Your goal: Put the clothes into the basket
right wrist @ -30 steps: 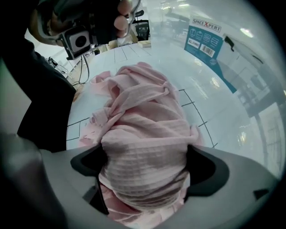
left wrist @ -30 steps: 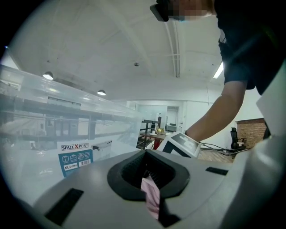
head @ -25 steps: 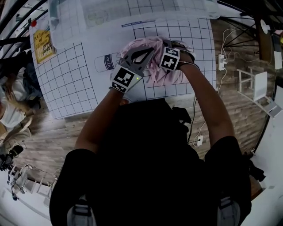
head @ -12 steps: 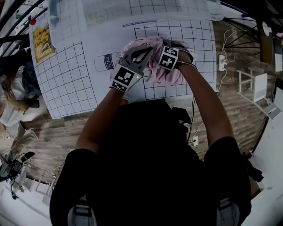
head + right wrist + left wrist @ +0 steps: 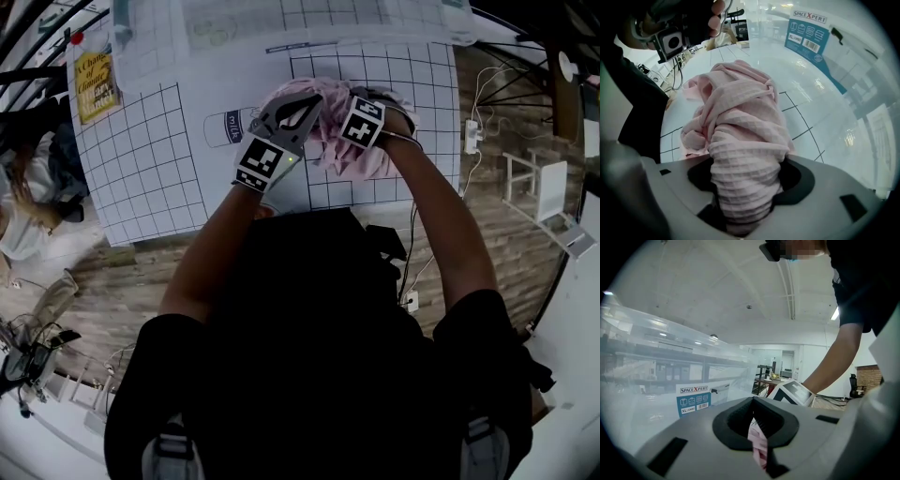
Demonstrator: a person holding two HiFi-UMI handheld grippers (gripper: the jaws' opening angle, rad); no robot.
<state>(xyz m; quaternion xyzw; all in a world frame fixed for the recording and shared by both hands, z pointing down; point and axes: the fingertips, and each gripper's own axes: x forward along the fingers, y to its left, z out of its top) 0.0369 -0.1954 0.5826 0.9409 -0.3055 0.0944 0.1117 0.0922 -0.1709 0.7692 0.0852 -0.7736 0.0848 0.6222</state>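
A crumpled pink waffle-weave cloth [image 5: 366, 157] lies on the white gridded table [image 5: 141, 178], under both grippers. My left gripper [image 5: 302, 105] is shut on a thin strip of the pink cloth [image 5: 758, 448], which shows between its jaws in the left gripper view. My right gripper [image 5: 339, 112] has a thick fold of the cloth [image 5: 743, 154] filling the gap between its jaws, and the jaws are closing onto it. The clear plastic basket [image 5: 150, 37] with a blue label [image 5: 693, 399] stands at the table's far side, just beyond the cloth.
A yellow booklet [image 5: 96, 86] lies at the table's far left corner. A printed milk label [image 5: 225, 127] sits left of the cloth. On the wooden floor to the right are a power strip [image 5: 472, 131] with cables and a white stand [image 5: 544, 187]. Another person [image 5: 23, 206] is at the left edge.
Both grippers stay almost in place on the pink cloth. The person at the left edge has shifted a little.
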